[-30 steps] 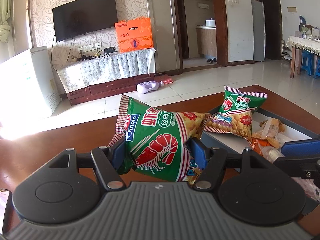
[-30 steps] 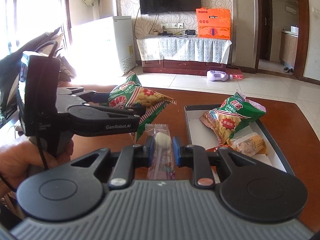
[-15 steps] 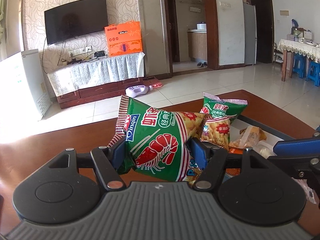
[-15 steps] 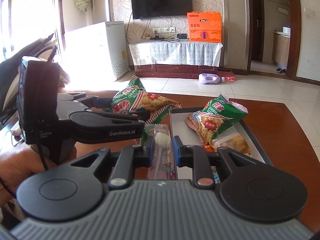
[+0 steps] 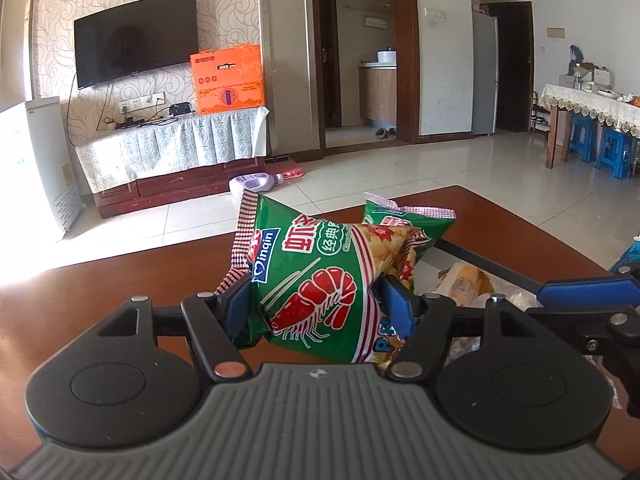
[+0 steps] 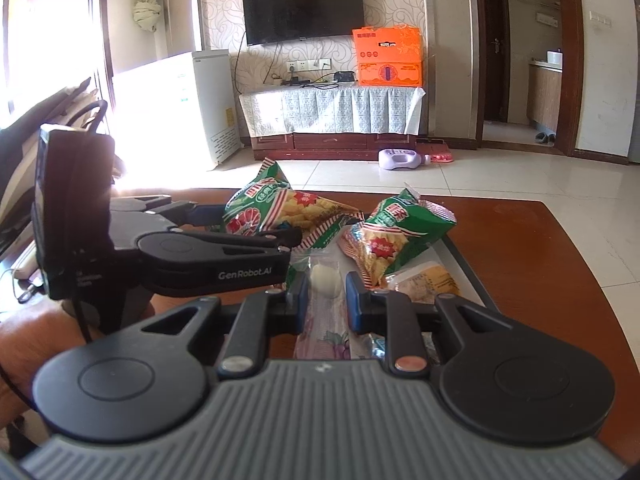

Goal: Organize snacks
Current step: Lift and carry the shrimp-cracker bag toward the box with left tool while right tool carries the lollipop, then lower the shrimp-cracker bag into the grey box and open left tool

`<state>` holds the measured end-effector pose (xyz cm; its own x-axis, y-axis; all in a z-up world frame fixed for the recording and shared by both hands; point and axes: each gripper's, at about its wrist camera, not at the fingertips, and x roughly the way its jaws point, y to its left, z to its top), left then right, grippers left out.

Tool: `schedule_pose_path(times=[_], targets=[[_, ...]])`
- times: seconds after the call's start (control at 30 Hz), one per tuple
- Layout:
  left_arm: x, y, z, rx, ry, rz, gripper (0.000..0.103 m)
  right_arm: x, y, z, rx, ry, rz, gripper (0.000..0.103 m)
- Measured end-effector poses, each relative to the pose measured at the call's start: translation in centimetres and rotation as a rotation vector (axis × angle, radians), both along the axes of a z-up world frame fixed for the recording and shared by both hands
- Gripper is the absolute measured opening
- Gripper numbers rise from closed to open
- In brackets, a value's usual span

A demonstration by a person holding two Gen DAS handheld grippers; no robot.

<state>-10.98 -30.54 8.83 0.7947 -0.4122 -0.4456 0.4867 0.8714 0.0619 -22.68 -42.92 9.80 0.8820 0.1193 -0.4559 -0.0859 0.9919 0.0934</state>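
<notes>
We hold the light, crinkly shrimp-chip bag [image 5: 316, 280] pinched across its soft middle in our left gripper [image 5: 316, 304] above the tray's [image 6: 466, 264] near-left corner, while our right gripper [image 6: 326, 300] grips what seems a slippery clear candy packet [image 6: 325, 300].

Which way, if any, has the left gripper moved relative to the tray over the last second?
Yes. The left gripper, holding the shrimp bag, moved right toward the tray.
</notes>
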Motion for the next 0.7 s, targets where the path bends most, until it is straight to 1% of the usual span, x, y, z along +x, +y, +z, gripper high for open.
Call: schedule_pose_path(times=[0.3,0.5,0.6,0.7], targets=[[-0.3,-3.1,-0.8,-0.012,0.017,-0.049,0.073,-0.5,-1.6,-0.4,0.006,0.009,-0.040,0.023],[0.3,-4.9,-1.7,-0.021,0.043,-0.065,0.073,-0.8,-3.1,-0.7,0.014,0.012,-0.078,0.023],[0.7,-5.6,-2.5,-0.012,0.062,-0.076,0.073,-1.1,-3.8,-0.7,0.019,0.007,-0.095,0.023],[0.9,-6.6,-3.2,0.008,0.064,-0.102,0.074,-1.1,-4.2,-0.7,0.026,0.004,-0.106,0.023]])
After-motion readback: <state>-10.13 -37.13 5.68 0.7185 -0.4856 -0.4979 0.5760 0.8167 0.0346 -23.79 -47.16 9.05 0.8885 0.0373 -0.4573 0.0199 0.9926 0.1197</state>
